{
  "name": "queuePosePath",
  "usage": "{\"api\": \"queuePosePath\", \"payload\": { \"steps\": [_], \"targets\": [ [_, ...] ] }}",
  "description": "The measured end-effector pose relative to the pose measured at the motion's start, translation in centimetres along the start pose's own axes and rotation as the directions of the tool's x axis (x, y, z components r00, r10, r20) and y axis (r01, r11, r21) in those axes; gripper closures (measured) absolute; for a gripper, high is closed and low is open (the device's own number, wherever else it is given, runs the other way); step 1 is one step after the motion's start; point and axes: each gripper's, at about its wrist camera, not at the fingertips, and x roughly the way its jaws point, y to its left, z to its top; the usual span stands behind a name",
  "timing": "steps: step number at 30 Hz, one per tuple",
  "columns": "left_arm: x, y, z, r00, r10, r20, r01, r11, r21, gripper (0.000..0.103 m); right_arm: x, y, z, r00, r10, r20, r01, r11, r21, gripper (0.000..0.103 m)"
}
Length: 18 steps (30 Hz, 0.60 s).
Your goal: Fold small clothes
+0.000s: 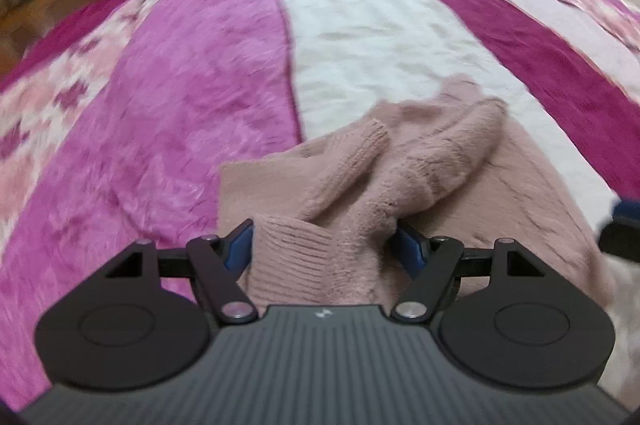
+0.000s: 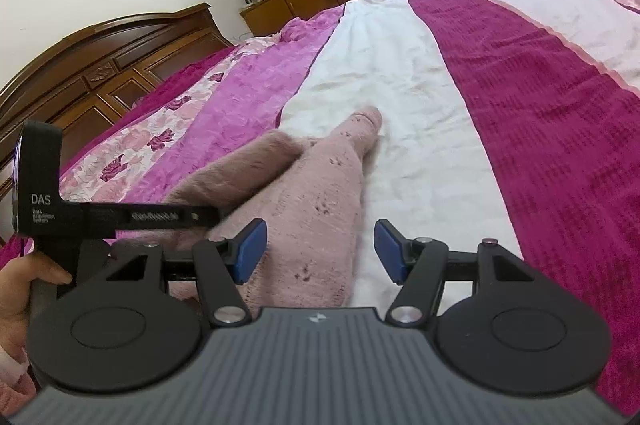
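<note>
clearly the left gripper [image 1: 324, 245] has its two blue-padded fingers [image 1: 240, 245] set fairly wide, and a bunched fold of the dusty-pink fuzzy knit sweater [image 1: 360, 181] fills the whole space between them. the ribbed cuff or hem sits right against the inner face of the near-side finger, and the fabric also meets the other finger, so the pads look pressed onto the cloth; the picture is blurred, so how firmly they pinch is hard to tell. beyond the fingertips the sweater runs up and to the right, with a rolled sleeve lying across it and ending in a soft point.

the right gripper [image 2: 320, 249] stands with its blue pads [image 2: 252, 249] parted and nothing pinched. the sweater [image 2: 312, 193] lies under and just beyond the left-hand finger, reaching only part of the way across the gap; the right-hand finger hangs over bare white cloth. ahead of these fingers the garment's long axis runs away from the tips, slightly right, narrowing to a sleeve end.

all of it lies on the quilted bedspread with white, pink and magenta stripes [image 2: 520, 97]. left of the right gripper's fingers, the other black tool [image 2: 120, 217] crosses over the sweater, held by a hand [image 2: 24, 289].
</note>
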Motion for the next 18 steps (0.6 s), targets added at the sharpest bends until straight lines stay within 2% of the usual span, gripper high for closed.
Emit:
{"api": "queuePosePath", "payload": {
  "steps": [5,7,11,13,16,18],
  "targets": [
    [0.5,3.9,-1.0,1.000,-0.002,-0.006,0.001,0.979,-0.204,0.027,0.9,-0.4,-0.1,1.000,-0.001,-0.008,0.001,1.000,0.013,0.036],
    [0.6,5.1,-1.5,1.000,-0.006,-0.003,0.005,0.959,-0.284,0.027,0.9,-0.3,-0.3,1.000,0.002,-0.008,-0.001,1.000,0.017,0.036],
    [1.0,7.0,-2.1,0.997,-0.081,-0.007,0.070,0.900,-0.429,0.028,1.1,-0.4,-0.3,1.000,0.001,-0.007,0.000,1.000,0.020,0.036],
    [1.3,6.9,-1.8,0.994,-0.105,-0.005,0.093,0.898,-0.430,0.030,1.2,-0.5,-0.3,1.000,-0.001,-0.007,0.001,1.000,0.025,0.036],
    [1.9,5.7,-0.7,0.988,-0.153,0.007,0.147,0.932,-0.331,0.030,1.2,-0.5,-0.4,1.000,-0.003,-0.006,0.003,1.000,0.030,0.036],
    [2.8,5.1,-0.2,0.981,-0.192,-0.003,0.183,0.939,-0.290,0.030,1.2,-0.5,-0.5,1.000,-0.005,-0.005,0.005,1.000,0.030,0.036]
  ]
}}
